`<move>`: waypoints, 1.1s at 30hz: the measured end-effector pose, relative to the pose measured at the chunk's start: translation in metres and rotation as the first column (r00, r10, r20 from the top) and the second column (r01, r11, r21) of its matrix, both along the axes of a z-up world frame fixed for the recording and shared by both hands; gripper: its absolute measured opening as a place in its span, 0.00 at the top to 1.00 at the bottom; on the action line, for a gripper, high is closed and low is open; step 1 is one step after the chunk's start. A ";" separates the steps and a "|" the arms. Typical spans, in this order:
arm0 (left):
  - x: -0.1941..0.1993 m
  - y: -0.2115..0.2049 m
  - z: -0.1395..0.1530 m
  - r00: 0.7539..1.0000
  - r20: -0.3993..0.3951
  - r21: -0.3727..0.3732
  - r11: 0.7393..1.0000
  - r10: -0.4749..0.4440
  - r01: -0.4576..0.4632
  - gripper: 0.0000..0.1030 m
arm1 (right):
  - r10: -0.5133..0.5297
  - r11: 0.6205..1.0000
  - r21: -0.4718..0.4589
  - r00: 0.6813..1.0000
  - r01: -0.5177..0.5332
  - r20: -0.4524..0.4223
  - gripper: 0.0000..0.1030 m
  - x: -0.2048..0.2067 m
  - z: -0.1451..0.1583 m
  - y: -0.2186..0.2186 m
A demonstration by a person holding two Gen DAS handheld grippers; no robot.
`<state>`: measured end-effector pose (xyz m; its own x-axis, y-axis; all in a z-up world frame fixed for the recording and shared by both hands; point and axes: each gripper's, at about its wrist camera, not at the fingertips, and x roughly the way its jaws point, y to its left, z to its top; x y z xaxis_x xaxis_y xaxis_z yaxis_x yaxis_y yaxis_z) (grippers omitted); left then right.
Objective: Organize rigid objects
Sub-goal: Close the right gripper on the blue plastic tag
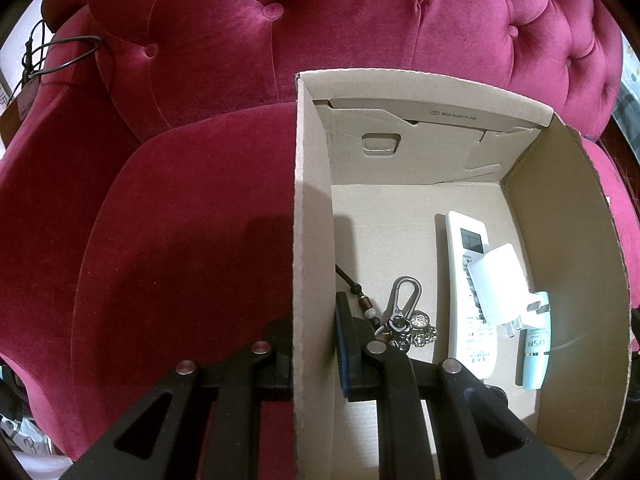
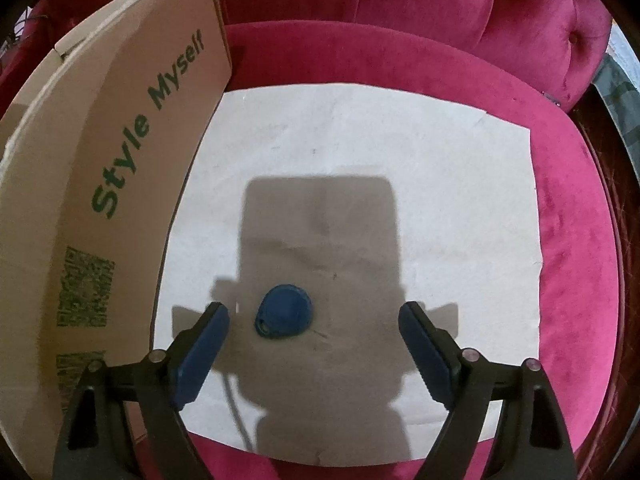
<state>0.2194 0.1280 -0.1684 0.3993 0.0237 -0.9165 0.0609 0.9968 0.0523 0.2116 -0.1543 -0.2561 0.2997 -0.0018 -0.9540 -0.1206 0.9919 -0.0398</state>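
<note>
- The left gripper (image 1: pixel 316 344) is clamped shut on the near side wall of the cardboard box (image 1: pixel 312 200).
- Inside the box, from that wall outward: keys (image 1: pixel 404 316), a white remote (image 1: pixel 466 300) under a charger (image 1: pixel 496 284), then a small tube (image 1: pixel 534 348).
- Beside the box, the right gripper (image 2: pixel 314 320), jaws apart, hangs over a blue tag (image 2: pixel 285 316) on white paper (image 2: pixel 360 140).
</note>
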 end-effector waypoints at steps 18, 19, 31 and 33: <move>0.000 0.000 0.000 1.000 0.000 -0.002 1.000 0.000 0.000 0.85 | 0.006 1.000 0.021 1.000 -0.006 -0.010 0.42 0.008 -0.003 -0.018; 0.000 0.000 0.000 1.000 0.000 -0.002 1.000 0.000 0.000 0.85 | 0.005 1.000 0.021 1.000 -0.005 -0.008 0.53 0.007 -0.002 -0.018; 0.000 0.001 -0.001 1.000 -0.001 -0.002 1.000 0.000 0.000 0.85 | -0.034 0.999 0.017 0.999 0.034 -0.011 0.72 0.009 0.004 -0.030; 0.000 0.000 0.000 1.000 -0.001 -0.002 1.000 0.000 0.000 0.85 | -0.042 0.999 0.016 0.999 0.042 -0.010 0.72 0.007 0.005 -0.029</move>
<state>0.2198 0.1284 -0.1688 0.3984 0.0215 -0.9170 0.0608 0.9969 0.0498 0.2183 -0.1834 -0.2510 0.2903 0.0013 -0.9569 -0.0789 0.9966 -0.0226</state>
